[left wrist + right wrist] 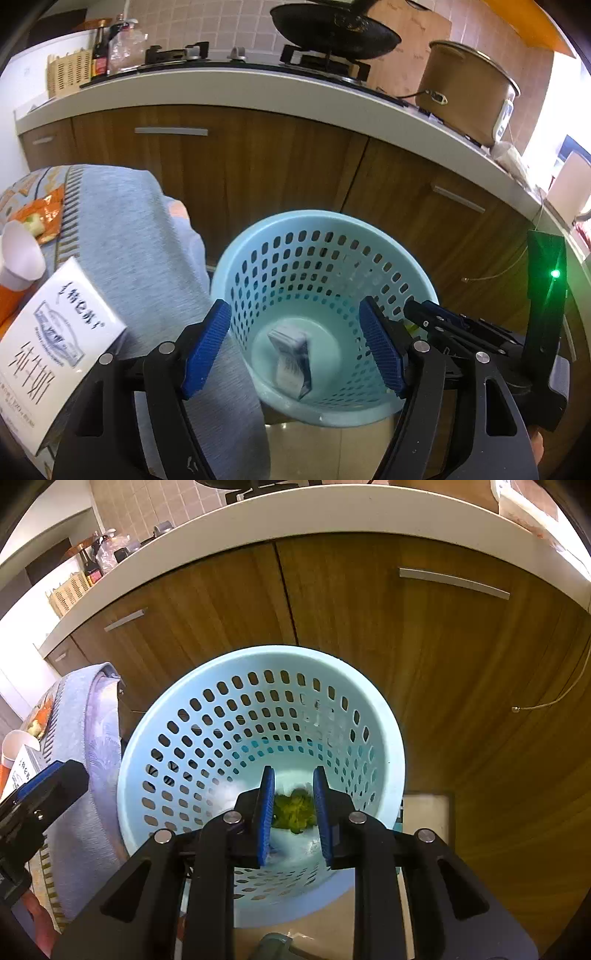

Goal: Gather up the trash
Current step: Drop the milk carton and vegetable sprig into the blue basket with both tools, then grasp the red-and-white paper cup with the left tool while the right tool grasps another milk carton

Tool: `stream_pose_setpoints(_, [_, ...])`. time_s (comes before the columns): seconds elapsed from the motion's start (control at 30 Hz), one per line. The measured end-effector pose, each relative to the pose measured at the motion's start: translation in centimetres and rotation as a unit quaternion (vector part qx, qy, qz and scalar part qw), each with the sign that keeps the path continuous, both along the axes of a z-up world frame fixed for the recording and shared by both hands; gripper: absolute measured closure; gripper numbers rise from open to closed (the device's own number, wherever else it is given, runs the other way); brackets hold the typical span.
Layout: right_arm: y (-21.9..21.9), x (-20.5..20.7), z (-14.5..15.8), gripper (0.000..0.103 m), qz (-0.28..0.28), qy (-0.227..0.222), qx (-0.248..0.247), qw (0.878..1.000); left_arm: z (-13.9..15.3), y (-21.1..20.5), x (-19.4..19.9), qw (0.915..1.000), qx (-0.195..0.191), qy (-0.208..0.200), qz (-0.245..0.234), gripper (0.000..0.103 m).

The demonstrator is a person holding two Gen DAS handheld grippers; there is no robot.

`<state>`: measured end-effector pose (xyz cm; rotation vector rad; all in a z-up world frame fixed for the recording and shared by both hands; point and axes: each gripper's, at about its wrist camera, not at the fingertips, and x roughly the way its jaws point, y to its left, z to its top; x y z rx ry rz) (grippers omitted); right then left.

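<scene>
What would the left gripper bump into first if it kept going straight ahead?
Probably the small carton lying on the floor of the pale blue perforated plastic bin; the open left gripper points into it, though depth is uncertain.

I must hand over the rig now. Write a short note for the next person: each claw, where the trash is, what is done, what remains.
Left claw: open, empty, above the blue basket.
Right claw: over the basket, fingers narrowly apart with a green crumpled piece between them; whether it is gripped or already loose, I cannot tell.
Done: one small carton lies on the basket bottom.
Left: the milk carton, white cup and orange wrapper are on the cloth-covered surface beside the basket.
</scene>
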<state>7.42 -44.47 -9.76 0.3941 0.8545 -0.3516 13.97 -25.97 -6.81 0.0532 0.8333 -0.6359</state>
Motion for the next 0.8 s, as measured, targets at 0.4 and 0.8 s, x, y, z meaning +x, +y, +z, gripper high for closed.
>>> stream_pose_setpoints(0.4, [3.8,-0.3,3.3,0.084,0.031,-0.029,-0.024,0.999,2.5,5.6,-2.1,0.9985,-0.034,-0.025,0.033,0.032])
stream_pose_setpoints(0.8, [14.4,0.4,7.2,0.077,0.142,-0.076,-0.046,0.986,7.5,18.4,-5.3,0.9836,-0.034,-0.095,0.149,0.032])
